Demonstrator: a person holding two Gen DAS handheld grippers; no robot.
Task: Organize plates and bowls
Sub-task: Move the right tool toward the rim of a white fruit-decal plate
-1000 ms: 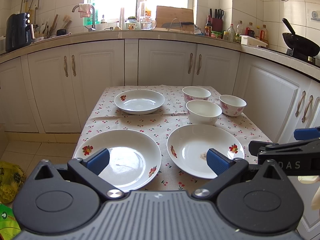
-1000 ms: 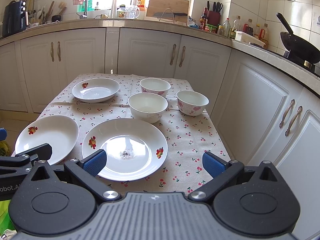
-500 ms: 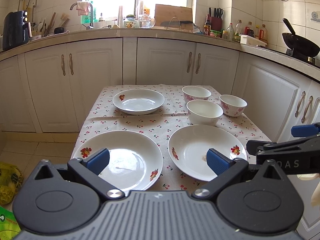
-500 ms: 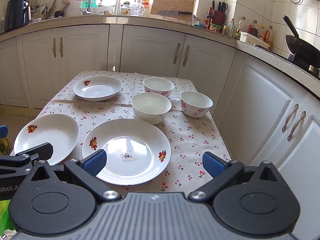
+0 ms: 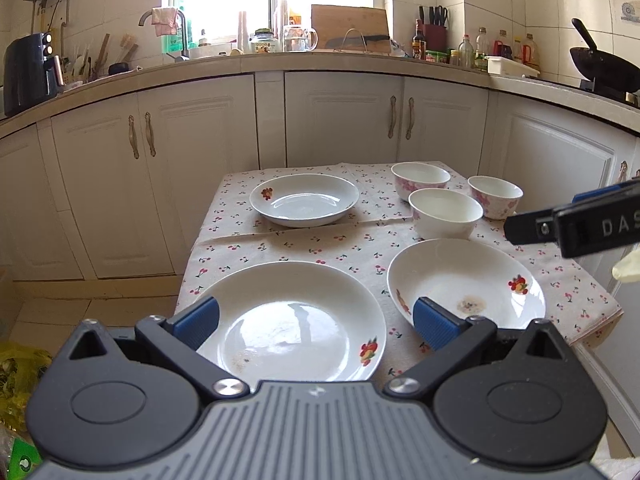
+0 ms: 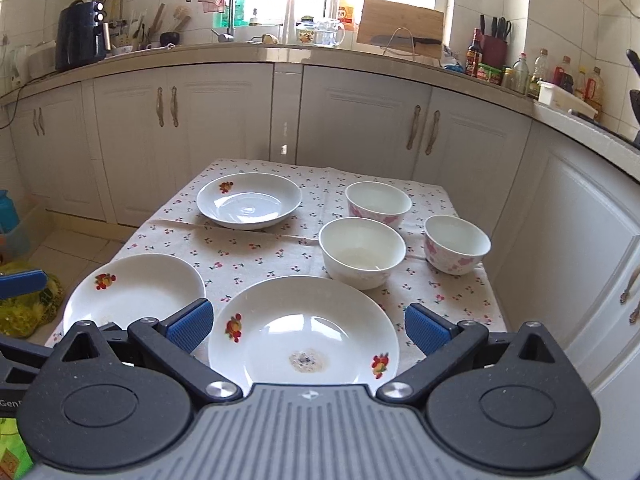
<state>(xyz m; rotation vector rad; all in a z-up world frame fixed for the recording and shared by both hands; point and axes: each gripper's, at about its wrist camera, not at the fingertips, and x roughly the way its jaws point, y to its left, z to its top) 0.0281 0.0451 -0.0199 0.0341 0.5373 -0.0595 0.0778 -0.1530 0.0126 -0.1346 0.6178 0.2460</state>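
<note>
**Nothing stacked yet**

My left tongs (image 5: 316, 322) and right tongs (image 6: 306, 326) both gape wide, holding nothing. Three plates (image 6: 302, 334) and three bowls (image 6: 362, 252) sit apart on the table (image 6: 256, 256). All stacking is left, I'd say.

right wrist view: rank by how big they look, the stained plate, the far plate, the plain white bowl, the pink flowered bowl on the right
1. Stained plate, though it is nearest the camera.
2. Far plate.
3. Plain white bowl.
4. Pink flowered bowl on the right, only slightly smaller than the plain one, and a bit farther back, so that gap is unsure.
</note>
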